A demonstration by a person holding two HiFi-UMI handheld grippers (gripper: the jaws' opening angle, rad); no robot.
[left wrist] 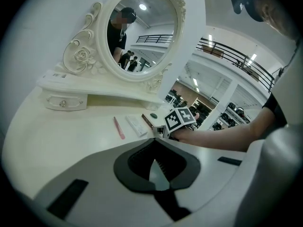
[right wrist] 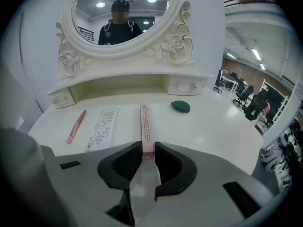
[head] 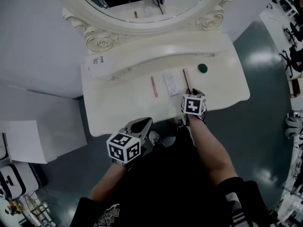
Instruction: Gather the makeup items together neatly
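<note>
On the white vanity table (head: 118, 103) lie a pink pencil (head: 154, 86), a white printed packet (head: 170, 83), a long slim pink box (head: 185, 78) and a dark green round compact (head: 202, 68). My right gripper (right wrist: 147, 146) is shut on the near end of the pink box (right wrist: 146, 122), which stretches away from the jaws along the tabletop. The packet (right wrist: 102, 126) and pencil (right wrist: 76, 125) lie to its left, the compact (right wrist: 180, 106) to its right. My left gripper (left wrist: 154, 140) hangs over the table's front edge, shut and empty, left of the right gripper (head: 189, 92).
An ornate oval mirror (head: 142, 4) on a raised shelf with small drawers (right wrist: 61, 98) closes off the back of the table. A white cabinet (head: 28, 141) stands on the floor at the left. Chairs and desks fill the room at the right.
</note>
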